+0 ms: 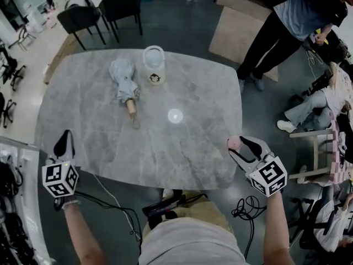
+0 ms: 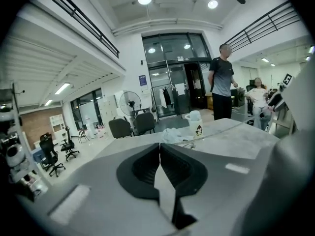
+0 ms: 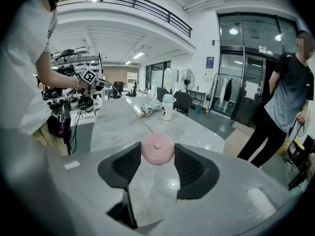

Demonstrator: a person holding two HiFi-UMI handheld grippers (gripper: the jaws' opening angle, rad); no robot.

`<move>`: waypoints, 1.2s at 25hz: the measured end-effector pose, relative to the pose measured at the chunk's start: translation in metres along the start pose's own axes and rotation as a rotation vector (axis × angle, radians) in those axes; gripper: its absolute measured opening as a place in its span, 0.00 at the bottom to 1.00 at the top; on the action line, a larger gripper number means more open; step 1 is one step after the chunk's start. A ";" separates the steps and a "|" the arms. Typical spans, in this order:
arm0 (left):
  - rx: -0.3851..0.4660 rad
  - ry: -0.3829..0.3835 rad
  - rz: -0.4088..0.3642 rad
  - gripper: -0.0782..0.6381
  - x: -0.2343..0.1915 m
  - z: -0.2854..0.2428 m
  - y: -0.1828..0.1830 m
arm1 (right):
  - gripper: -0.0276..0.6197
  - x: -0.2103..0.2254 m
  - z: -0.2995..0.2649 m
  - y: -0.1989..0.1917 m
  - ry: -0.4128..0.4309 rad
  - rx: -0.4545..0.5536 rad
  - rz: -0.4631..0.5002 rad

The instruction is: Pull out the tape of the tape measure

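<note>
Head view shows you holding your right gripper (image 1: 238,143) over the near right corner of the grey marble table (image 1: 182,153), with the pink tape measure (image 1: 233,142) at its tips. In the right gripper view the two jaws stand wide and press the round case on either side, so your right gripper (image 3: 157,152) is grasping the tape measure (image 3: 157,149), which shows a small knob at the middle of its face. Your left gripper (image 1: 67,138) sits at the near left corner of the table, well apart from the right one. In the left gripper view its jaws meet along a single seam with nothing between them, so the left gripper (image 2: 160,149) is clenched and empty. Farther along the table lie a folded pale umbrella (image 1: 124,81) and, just beside it, a white mug (image 1: 154,66) with a handle over the top. A person (image 1: 295,21) in dark trousers stands off the far right corner.
</note>
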State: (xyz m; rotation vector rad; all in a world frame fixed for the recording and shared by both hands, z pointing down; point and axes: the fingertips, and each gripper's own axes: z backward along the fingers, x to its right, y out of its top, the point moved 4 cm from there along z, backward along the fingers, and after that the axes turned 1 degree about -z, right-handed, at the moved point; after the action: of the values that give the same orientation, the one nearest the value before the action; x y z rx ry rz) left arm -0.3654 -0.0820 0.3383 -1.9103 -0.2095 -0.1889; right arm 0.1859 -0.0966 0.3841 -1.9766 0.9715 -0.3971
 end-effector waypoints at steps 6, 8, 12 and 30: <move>-0.016 0.160 0.060 0.14 -0.046 0.009 -0.014 | 0.37 0.012 0.010 -0.010 -0.043 -0.010 -0.030; -0.017 0.174 0.061 0.14 -0.050 0.009 -0.014 | 0.37 0.013 0.011 -0.012 -0.050 -0.015 -0.035; -0.017 0.149 0.061 0.14 -0.046 0.005 -0.016 | 0.37 0.012 0.011 -0.015 -0.054 -0.025 -0.044; -0.122 0.087 0.085 0.14 -0.026 -0.024 -0.057 | 0.37 0.010 -0.013 -0.037 -0.051 -0.100 -0.084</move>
State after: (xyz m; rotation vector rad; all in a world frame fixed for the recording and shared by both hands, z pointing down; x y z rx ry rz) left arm -0.4050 -0.0870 0.3923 -2.0225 -0.0594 -0.2320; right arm 0.2023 -0.1007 0.4208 -2.1136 0.8931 -0.3485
